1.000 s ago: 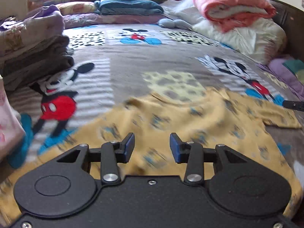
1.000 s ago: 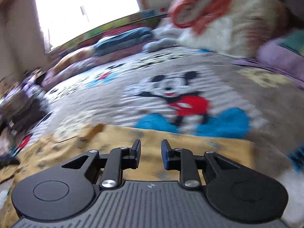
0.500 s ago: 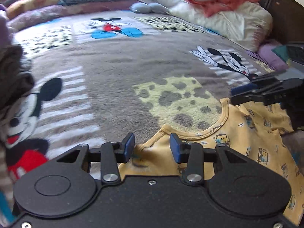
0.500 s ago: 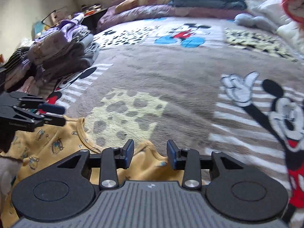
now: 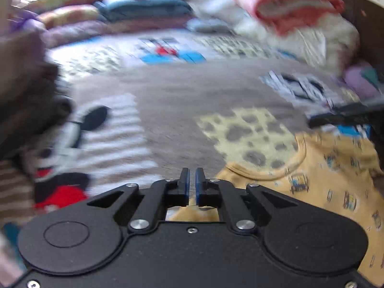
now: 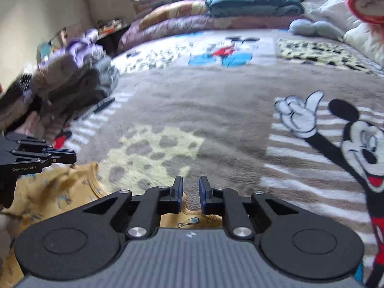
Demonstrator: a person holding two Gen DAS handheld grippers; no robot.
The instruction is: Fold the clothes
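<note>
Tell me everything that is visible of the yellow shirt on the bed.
The yellow shirt looks like soft cotton, printed with small cartoon figures, with a ribbed round neckline. It lies rumpled on the fleece cartoon blanket. The left gripper, shut, is at one shoulder edge; the right gripper, jaws just closing, is at the other. Whether either pinches cloth is unclear.

The middle of the blanket is free and wide. On the left side a clothes pile blocks the way. Pillows close the far end, and rolled bedding stands at the right.
</note>
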